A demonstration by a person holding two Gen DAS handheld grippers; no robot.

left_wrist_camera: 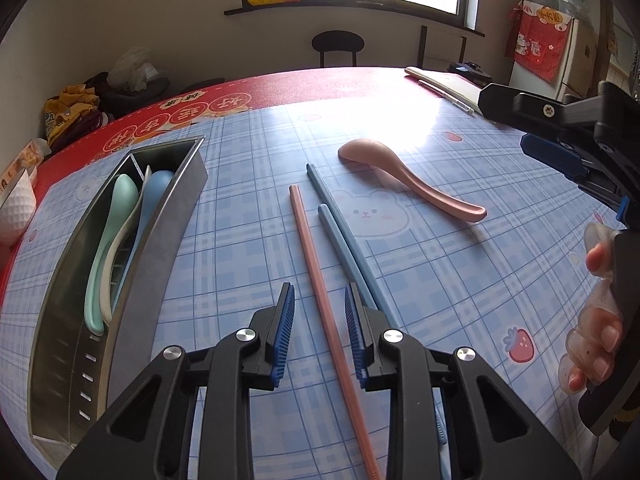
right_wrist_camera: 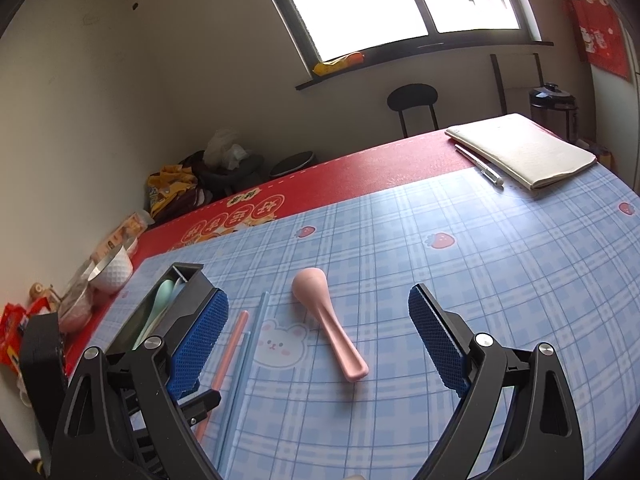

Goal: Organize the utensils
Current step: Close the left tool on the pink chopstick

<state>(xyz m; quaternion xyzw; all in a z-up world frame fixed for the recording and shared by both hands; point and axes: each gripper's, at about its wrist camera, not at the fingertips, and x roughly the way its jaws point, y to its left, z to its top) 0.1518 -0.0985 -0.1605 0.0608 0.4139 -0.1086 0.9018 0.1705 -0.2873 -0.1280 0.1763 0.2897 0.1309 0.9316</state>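
Note:
A pink chopstick (left_wrist_camera: pixel 320 300) lies on the blue plaid tablecloth between the open fingers of my left gripper (left_wrist_camera: pixel 320 300), which is low over it. Two blue chopsticks (left_wrist_camera: pixel 344 236) lie just right of it. A pink spoon (left_wrist_camera: pixel 404 178) lies face down further right. A steel utensil holder (left_wrist_camera: pixel 160 216) at the left holds green, white and blue spoons (left_wrist_camera: pixel 116 220). My right gripper (right_wrist_camera: pixel 320 320) is wide open and empty above the pink spoon (right_wrist_camera: pixel 328 320). The pink chopstick (right_wrist_camera: pixel 228 356), the blue chopsticks (right_wrist_camera: pixel 250 344) and the holder (right_wrist_camera: pixel 184 304) lie at its left.
A notebook (right_wrist_camera: pixel 524 152) and pen (right_wrist_camera: pixel 480 166) lie at the table's far right. White bowls (right_wrist_camera: pixel 112 272) and snack packets sit at the left edge. A black chair (right_wrist_camera: pixel 412 100) stands behind the table. The right gripper and hand show in the left wrist view (left_wrist_camera: pixel 568 148).

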